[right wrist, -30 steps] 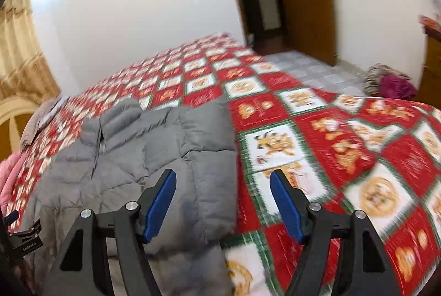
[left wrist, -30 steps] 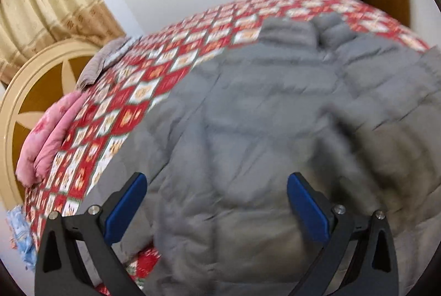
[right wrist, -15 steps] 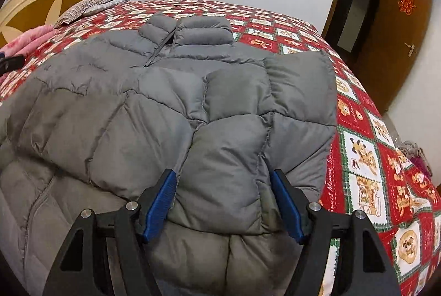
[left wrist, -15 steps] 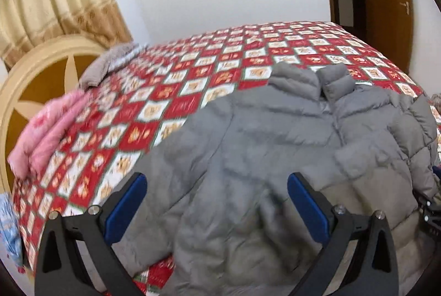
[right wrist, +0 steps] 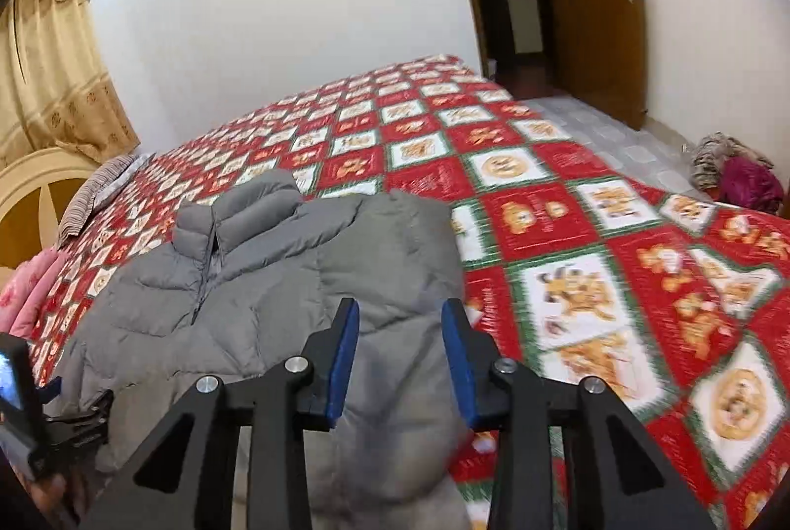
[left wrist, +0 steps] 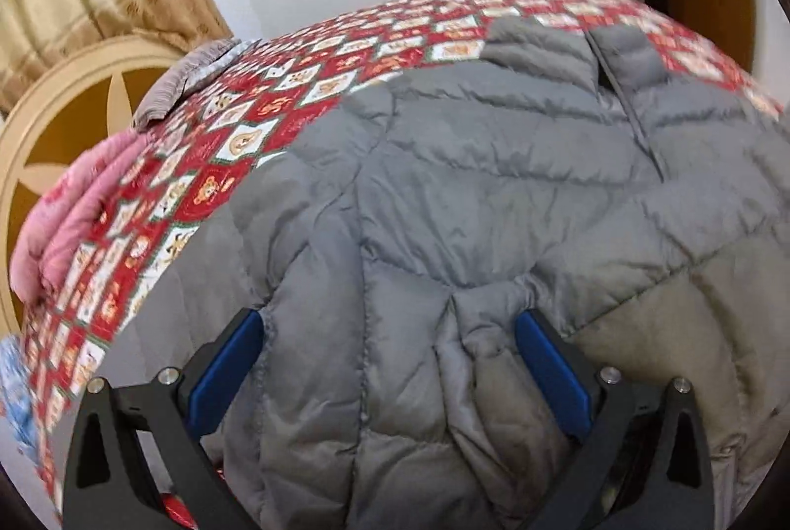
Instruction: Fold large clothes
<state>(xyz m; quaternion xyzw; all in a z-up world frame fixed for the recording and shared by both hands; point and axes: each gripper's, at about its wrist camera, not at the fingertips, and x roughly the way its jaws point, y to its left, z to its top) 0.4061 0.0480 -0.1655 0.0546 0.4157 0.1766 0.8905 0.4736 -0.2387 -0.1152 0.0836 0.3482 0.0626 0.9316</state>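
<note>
A grey puffer jacket (left wrist: 493, 194) lies front-up on the bed, collar at the far end, both sleeves folded across the body. My left gripper (left wrist: 390, 322) is open wide, its blue pads either side of a fold of the jacket's lower left part. The jacket also shows in the right wrist view (right wrist: 276, 283). My right gripper (right wrist: 400, 312) is partly closed around the jacket's lower right edge, with a gap still between the pads. The left gripper's body (right wrist: 44, 421) shows at the left edge of the right wrist view.
The bed has a red and white patterned quilt (right wrist: 568, 233). Pink bedding (left wrist: 64, 224) and a striped pillow (left wrist: 182, 85) lie by the round headboard (left wrist: 64, 100). A clothes pile (right wrist: 735, 174) lies on the tiled floor near a wooden door (right wrist: 592, 1).
My left gripper has dropped closer onto the jacket. My right gripper has narrowed its opening and swung right, to the jacket's right edge.
</note>
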